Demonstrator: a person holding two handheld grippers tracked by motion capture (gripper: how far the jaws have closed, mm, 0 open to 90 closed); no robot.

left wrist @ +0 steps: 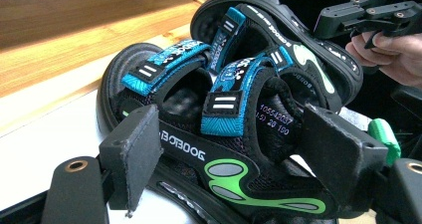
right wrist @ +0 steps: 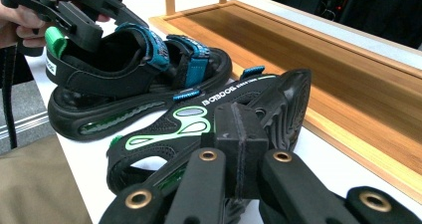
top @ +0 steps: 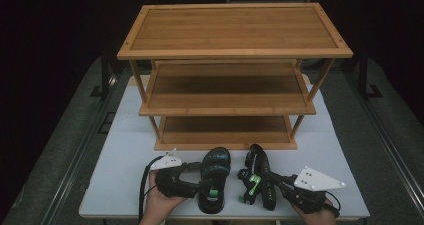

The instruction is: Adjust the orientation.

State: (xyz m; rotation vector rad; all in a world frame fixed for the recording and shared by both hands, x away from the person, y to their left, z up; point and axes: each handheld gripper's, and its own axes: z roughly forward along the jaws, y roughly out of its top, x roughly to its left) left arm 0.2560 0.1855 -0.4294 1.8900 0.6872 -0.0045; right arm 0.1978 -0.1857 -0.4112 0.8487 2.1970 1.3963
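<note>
From the high view I see both sandals on the white table (top: 115,150) just near of the bamboo shelf (top: 232,75). The left sandal (top: 215,177) sits flat on its sole; the right sandal (top: 257,180) is tipped onto its side, sole facing right. The two lie close together, a narrow gap between them. My left gripper (top: 202,185) comes in from the left at the left sandal's heel; the high view does not settle its grip. The left gripper view does: the two pads (left wrist: 134,154) stand either side of the heel strap of the left sandal (left wrist: 219,149), one pad short of the strap, so I log it as released around the heel. That view also shows the blue straps and the right sandal (left wrist: 278,40) leaning beyond. My right gripper (top: 272,182) reaches the right sandal from the right. In the right gripper view its pads (right wrist: 239,134) are clenched together on the edge of that sandal (right wrist: 199,124), near the heel, grasping it.
</note>
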